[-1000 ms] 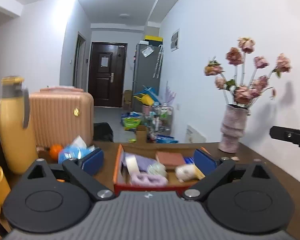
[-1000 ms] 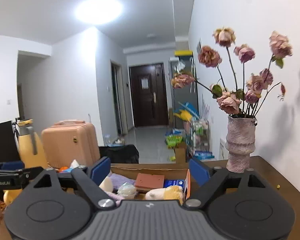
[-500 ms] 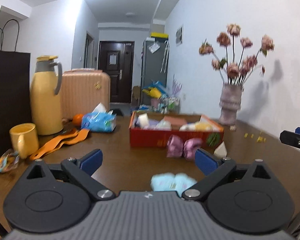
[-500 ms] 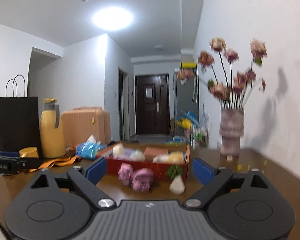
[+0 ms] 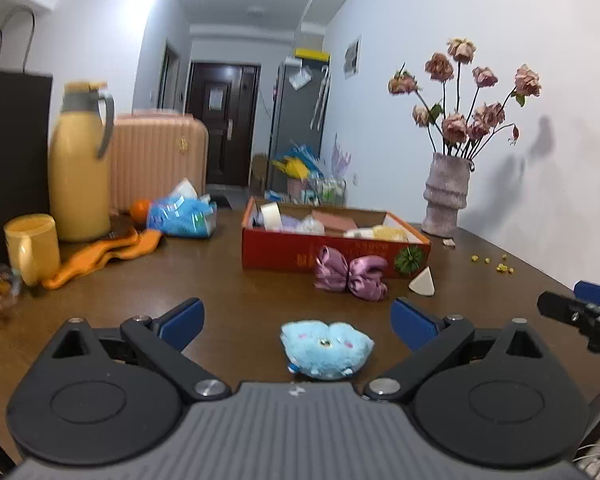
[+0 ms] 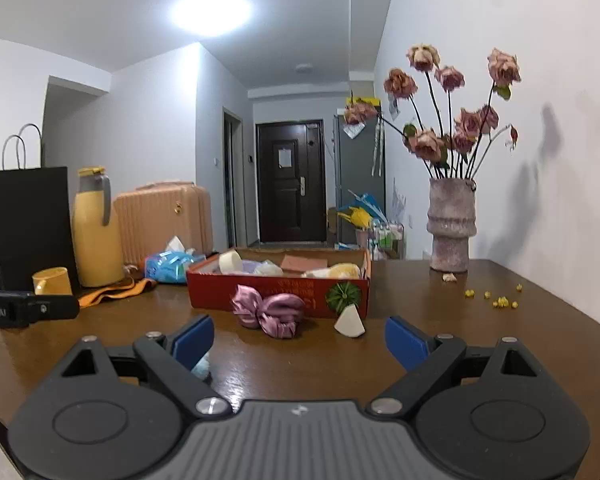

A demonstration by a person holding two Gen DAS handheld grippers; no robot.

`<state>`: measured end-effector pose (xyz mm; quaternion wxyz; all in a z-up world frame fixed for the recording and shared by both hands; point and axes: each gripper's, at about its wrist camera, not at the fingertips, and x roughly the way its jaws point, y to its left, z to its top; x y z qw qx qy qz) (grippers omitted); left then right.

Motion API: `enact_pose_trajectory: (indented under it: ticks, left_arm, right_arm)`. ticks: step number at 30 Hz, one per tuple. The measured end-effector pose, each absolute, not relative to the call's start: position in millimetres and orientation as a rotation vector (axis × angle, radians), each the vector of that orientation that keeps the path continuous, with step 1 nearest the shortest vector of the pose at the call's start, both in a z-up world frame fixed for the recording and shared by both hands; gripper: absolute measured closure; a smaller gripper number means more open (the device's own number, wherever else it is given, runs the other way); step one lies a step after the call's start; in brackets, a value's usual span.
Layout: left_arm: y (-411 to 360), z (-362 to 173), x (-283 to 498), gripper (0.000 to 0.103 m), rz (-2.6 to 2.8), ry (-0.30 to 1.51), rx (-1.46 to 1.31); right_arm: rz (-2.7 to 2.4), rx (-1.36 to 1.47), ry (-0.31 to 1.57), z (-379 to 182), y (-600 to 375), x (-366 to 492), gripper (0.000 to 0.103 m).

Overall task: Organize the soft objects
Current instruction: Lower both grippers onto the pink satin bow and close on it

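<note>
Blue plush toy (image 5: 327, 349): lies on the brown table (image 5: 228, 300), low in the left wrist view, between the left gripper's two fingers and closer to its body than the blue pads; no pad touches it. Its long axis runs side to side across that view, and its face with pink marks turns toward the camera.
Blue plush toy, right view: only a pale blue edge shows, behind the right gripper's left finger.
Left gripper (image 5: 296, 320): jaws spread wide, nothing pressed between them; it points forward over the table, tilted a little downward, toward the red box.
Right gripper (image 6: 299, 339): jaws wide apart with bare table between them; it points nearly level toward the box and the vase. Its tip also shows at the right edge of the left wrist view, just beside the left gripper.
Purple satin bow (image 5: 350, 274): rests on the table touching the front wall of the red box, its long axis parallel to that wall, its two loops spread left and right.
White cone-shaped sponge (image 5: 423, 282): on the table just right of the bow, near the box's front right corner, tip up.
Red box (image 5: 284, 250): open-topped, well ahead of both grippers, holding a tape roll, a brown pad and pale soft pieces.
Vase of dried roses (image 6: 451, 228): upright beyond the box, near the right wall.
Yellow thermos (image 5: 80, 164): upright at far left, a yellow mug (image 5: 32, 246) near it.
</note>
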<state>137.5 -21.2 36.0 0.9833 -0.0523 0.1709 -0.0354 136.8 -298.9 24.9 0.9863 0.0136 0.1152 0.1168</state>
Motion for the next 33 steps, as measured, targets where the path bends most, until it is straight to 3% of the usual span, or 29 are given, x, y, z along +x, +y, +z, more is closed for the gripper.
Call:
enact_pose_trajectory:
  ticks: [9, 17, 19, 25, 29, 33]
  left_arm:
    - [-26, 20, 183, 0.001, -0.079, 0.417, -0.1]
    - [-20, 16, 272, 0.005, -0.145, 0.494, -0.193]
    - [-22, 16, 302, 0.015, -0.164, 0.511, -0.199]
    - [-37, 22, 391, 0.023, -0.243, 0.518, -0.194]
    - [-45, 9, 439, 0.034, -0.23, 0.583, -0.181]
    - [-41, -13, 454, 0.061, -0.26, 0.654, -0.189]
  right_arm:
    - [0.249, 0.047, 0.302, 15, -298, 177, 0.013]
    - [0.294, 0.132, 0.409, 8, -292, 244, 0.029]
    - [0.308, 0.142, 0.433, 8, -287, 267, 0.034]
    - [0.357, 0.241, 0.504, 8, -274, 354, 0.043]
    - [0.327, 0.294, 0.568, -2, -266, 412, 0.051]
    - [0.318, 0.351, 0.635, -21, -264, 444, 0.053]
